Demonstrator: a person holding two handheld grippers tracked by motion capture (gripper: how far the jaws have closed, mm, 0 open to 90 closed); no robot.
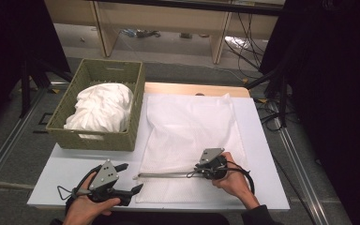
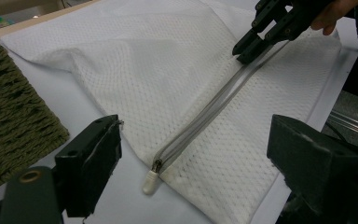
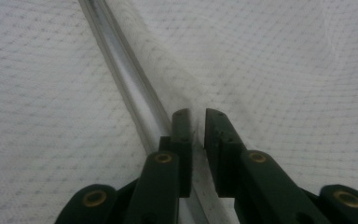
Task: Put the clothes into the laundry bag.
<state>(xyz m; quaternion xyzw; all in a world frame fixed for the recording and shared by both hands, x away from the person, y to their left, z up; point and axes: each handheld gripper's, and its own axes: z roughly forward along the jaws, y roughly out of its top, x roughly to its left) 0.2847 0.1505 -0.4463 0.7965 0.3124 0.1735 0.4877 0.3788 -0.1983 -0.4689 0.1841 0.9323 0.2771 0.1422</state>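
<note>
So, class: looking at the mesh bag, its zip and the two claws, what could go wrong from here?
1. The right claw pinches only a thin fold of the mesh bag beside the zip; it may slip or snag.
2. The left claw stands open, off the zip pull, so the bag could slide on the table.

Basket (image 2: 14, 121) cut off at left

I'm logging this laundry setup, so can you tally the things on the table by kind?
White mesh zip-up laundry bags: 1
Olive woven baskets: 1
Bundles of white crumpled cloth in the basket: 1
Hand-held grippers: 2, left gripper, right gripper
Total: 5
</note>
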